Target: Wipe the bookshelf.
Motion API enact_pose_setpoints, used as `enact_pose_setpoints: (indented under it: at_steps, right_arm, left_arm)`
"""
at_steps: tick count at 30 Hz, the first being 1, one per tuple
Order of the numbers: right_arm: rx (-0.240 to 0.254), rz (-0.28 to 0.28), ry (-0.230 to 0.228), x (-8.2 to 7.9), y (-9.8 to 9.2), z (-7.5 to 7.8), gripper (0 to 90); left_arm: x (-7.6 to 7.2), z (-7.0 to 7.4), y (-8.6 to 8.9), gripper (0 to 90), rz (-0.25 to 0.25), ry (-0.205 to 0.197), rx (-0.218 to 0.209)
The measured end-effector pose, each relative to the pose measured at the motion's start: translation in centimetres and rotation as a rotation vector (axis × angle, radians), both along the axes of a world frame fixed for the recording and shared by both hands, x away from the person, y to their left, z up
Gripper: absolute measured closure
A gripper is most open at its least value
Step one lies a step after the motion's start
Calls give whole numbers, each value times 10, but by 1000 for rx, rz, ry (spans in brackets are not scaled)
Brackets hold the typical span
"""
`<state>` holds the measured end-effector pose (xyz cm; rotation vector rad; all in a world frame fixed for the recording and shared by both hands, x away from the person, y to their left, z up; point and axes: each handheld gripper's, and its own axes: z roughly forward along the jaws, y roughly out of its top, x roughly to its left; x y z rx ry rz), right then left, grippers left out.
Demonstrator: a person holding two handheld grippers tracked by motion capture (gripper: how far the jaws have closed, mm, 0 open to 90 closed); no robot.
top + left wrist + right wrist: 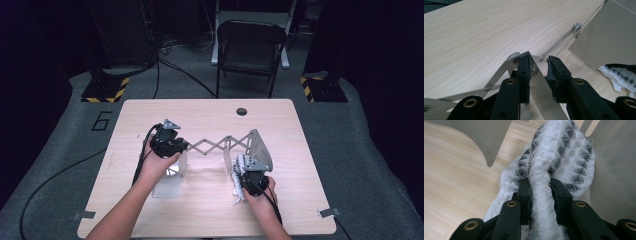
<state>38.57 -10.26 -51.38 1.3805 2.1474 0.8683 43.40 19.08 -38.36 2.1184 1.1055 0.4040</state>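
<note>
Patterned cloth (541, 185) pinched between right jaws; metal plate (537, 82) between left jaws; scissor lattice (215, 145) in high view

This looks like a lab or recording studio rigged for filming handwork, not a home. A plain light-wood table (210, 112) with a cable hole (242, 111) stands on grey carpet (55, 150) among dark curtains or walls. Two stand bases edged with yellow-and-black hazard tape (105, 90) sit behind the table's far corners, and black cables (175, 67) run over the floor to equipment at the back. A folding chair (250, 50) stands empty beyond the table. A large "6" (101, 121) is marked on the carpet, and tape tabs (327, 212) sit at the table's near corners.
</note>
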Motion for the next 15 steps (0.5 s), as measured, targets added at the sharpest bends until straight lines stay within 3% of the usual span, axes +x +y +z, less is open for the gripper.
enact_pose_setpoints:
  at_steps: [4,5,6,9,10,13,15]
  right_arm:
    - [-10,-15,-21,11,8,-1,711]
    - [-45,-20,-26,15,10,-1,711]
    - [-33,-19,-46,16,12,-2,712]
    - [-63,-17,-61,14,13,-3,714]
    - [-26,-12,-56,11,12,-3,714]
    - [-20,-11,-24,7,8,-2,714]
    - [-15,-3,-28,1,7,-1,714]
  left_arm:
    - [-1,-1,-3,726,5,-8,1]
    - [-1,0,-3,726,-5,-5,12]
    - [0,-1,-3,726,0,-9,4]
    - [2,-1,-3,724,10,-6,-9]
    - [4,0,-3,723,13,-1,-10]
    - [5,0,-4,724,18,-7,0]
    - [5,-1,-5,725,23,-6,8]
